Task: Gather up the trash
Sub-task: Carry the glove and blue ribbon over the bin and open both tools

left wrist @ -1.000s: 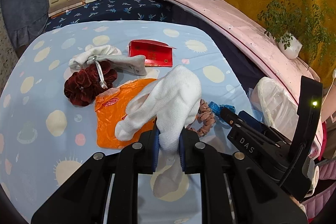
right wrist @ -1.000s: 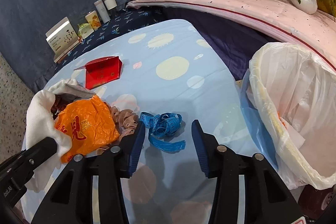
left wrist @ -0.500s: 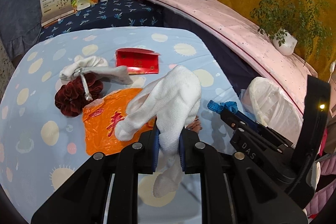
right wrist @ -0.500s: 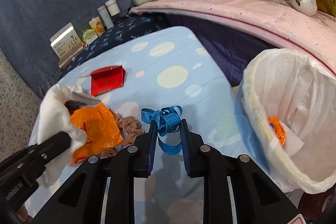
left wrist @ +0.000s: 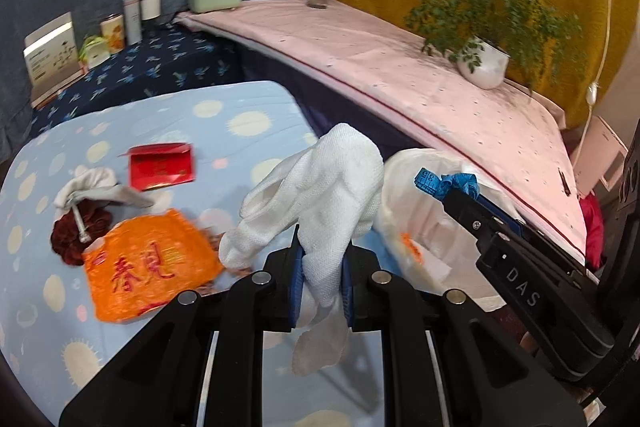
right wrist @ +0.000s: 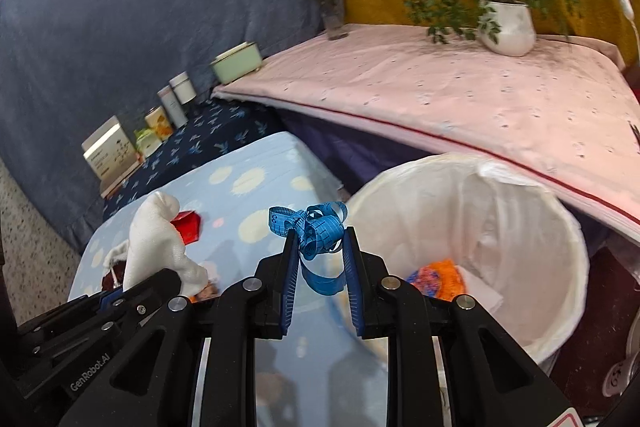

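the left gripper (left wrist: 322,267) pinches a white knit glove (left wrist: 332,183) above the dotted blue bedsheet (left wrist: 240,115). the right gripper (right wrist: 320,259) pinches a blue measuring tape (right wrist: 316,227) beside the rim of the white-lined trash bin (right wrist: 520,211), where orange trash (right wrist: 436,277) lies.

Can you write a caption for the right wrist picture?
Right tongs clamp a blue measuring tape beside the white-lined trash bin.

Shelf and ledge clutter
Potted plant (right wrist: 507,27) far right on the pink ledge (right wrist: 440,99); flower vase (right wrist: 332,15), green box (right wrist: 236,63) further left.
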`<state>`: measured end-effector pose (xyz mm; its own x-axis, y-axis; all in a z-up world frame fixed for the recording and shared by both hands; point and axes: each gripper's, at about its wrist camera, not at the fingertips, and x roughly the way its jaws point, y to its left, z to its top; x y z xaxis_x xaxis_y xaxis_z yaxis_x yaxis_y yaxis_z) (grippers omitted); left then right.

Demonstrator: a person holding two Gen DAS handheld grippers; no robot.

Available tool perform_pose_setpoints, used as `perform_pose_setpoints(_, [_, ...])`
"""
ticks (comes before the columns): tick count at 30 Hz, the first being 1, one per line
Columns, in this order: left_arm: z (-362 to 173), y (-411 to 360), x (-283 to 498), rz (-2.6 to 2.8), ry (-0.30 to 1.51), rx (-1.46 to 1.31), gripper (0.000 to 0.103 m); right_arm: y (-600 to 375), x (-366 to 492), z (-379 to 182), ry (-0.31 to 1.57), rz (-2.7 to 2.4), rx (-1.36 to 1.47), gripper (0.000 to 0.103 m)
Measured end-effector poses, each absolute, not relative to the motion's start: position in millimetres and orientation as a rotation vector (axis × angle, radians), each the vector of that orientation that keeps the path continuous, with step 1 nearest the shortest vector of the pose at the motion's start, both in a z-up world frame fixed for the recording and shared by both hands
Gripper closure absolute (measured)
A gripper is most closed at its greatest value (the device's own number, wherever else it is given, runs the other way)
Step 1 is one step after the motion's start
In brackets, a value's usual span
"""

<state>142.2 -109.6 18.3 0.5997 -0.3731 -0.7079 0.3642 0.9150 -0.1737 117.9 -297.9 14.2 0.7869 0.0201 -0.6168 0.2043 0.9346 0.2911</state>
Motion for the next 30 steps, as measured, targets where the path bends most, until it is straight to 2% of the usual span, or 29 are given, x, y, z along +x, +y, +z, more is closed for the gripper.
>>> perform_pose_setpoints(20, [10.7,-230.6,130.7,-0.648,0.824,0.099,0.086,-405.8,74.0,-8.9,0.653,-0.309,0.451,0.082])
perform_pose_setpoints(22, [9.2,-234.7,132.8,-0.650,0.831,0.087,0.081,-408.4,73.5,-10.1,0.651,-0.317,0.452,0.078])
perform_pose_setpoints(23, [8.1,-235.4,134.1,-0.640,0.837,0.082,0.072,-409.1,72.9,-9.8,0.647,-0.321,0.452,0.077])
perform_pose_setpoints(25, [7.5,-234.9,135.4,-0.623,0.832,0.071,0.056,-410.4,71.2,-9.3,0.639,-0.328,0.450,0.066])
perform_pose_setpoints(30, [5.3,-227.9,137.9,-0.581,0.829,0.072,0.046,-410.3,69.4,-7.6,0.631,-0.331,0.447,0.065])
